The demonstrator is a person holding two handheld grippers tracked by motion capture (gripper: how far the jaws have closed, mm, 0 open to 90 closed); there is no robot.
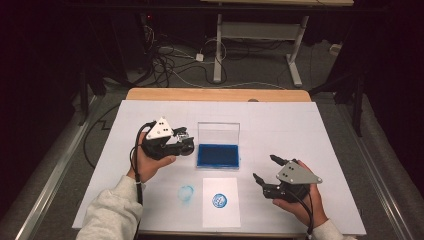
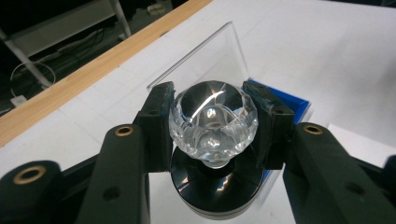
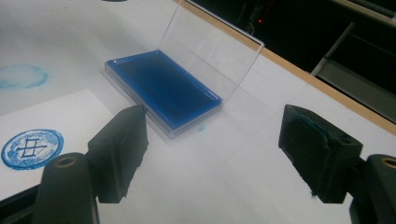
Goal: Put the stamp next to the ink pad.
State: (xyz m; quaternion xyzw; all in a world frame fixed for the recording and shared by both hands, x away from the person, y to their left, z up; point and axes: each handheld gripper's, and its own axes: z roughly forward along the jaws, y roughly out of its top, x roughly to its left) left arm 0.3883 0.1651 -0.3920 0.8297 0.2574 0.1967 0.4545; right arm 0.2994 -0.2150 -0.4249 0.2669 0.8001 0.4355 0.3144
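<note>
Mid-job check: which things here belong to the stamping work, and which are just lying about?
In the job:
left tool shut on the stamp
blue ink pad, lid open
stamped paper
right tool, open, holding nothing

Lying about:
blue smudge on the table cover
cables on the floor
desk frame behind

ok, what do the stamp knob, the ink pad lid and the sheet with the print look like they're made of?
Stamp knob: clear faceted glass or acrylic, glossy; highlights and see-through facets, can't tell which. It sits on a shiny black base.
Ink pad lid: clear rigid plastic, probably; transparent, stands open, sharp edges.
Sheet: white matte paper, by the look; flat, thin, carries a blue round print.
</note>
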